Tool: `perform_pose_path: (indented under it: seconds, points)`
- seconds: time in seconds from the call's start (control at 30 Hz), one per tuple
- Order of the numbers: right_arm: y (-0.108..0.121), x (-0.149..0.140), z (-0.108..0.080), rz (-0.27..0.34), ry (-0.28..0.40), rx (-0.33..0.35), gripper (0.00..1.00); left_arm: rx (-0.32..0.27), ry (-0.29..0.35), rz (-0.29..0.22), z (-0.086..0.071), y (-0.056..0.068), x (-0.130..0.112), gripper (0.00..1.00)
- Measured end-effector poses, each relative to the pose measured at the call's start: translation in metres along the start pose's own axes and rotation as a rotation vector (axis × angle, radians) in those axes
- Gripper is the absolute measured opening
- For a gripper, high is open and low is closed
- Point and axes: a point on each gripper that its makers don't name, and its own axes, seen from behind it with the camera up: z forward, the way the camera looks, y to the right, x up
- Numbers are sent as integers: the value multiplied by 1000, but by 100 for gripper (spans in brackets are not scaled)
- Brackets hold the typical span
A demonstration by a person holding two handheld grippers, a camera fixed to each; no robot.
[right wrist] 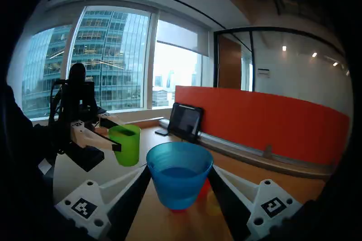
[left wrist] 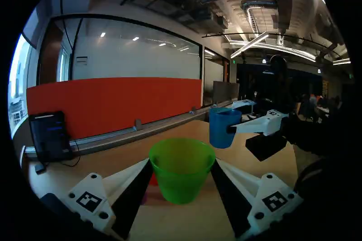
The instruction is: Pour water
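In the left gripper view, a green plastic cup (left wrist: 182,168) stands upright between the fingers of my left gripper (left wrist: 181,182), which is shut on it above the wooden table (left wrist: 190,223). Farther off to the right, the right gripper (left wrist: 233,129) holds a blue cup (left wrist: 222,127). In the right gripper view, that blue cup (right wrist: 179,174) is upright with water in it, and my right gripper (right wrist: 178,186) is shut on it. To the left there, the left gripper (right wrist: 115,146) carries the green cup (right wrist: 126,144). Something red (right wrist: 206,189) lies on the table under the blue cup.
A dark tablet (right wrist: 184,122) leans on a stand at the table's far edge, also seen as the tablet (left wrist: 49,136) at the left. An orange partition (left wrist: 113,103) and glass wall run behind the table. Large windows (right wrist: 108,60) lie beyond. A person's dark sleeve (right wrist: 22,150) is at the left.
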Motion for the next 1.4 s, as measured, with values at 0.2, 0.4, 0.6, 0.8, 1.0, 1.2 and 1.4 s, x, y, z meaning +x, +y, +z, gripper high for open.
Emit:
perform_pose_path:
  seconds: [0.2, 0.4, 0.6, 0.8, 1.0, 1.2, 1.4]
  points:
    - [-3, 14, 0, -10, 30, -2, 90, 9, 49, 22, -5, 0, 22, 87]
    - [-1, 18, 0, -19, 38, -10, 90, -2, 71, 33, -8, 4, 34, 87]
    - [0, 21, -1, -26, 36, -11, 90, -8, 82, 45, -8, 8, 38, 87]
    - [-2, 26, -1, -44, 39, -5, 90, -13, 80, 47, -8, 11, 38, 87]
    - [-6, 34, -1, -83, 41, 2, 90, -21, 79, 53, -8, 15, 38, 87]
    - [-6, 48, -2, -156, 47, 1, 90, -26, 74, 60, -6, 20, 33, 87]
    - [-8, 62, -1, -256, 51, 5, 90, -33, 67, 64, -4, 26, 29, 87]
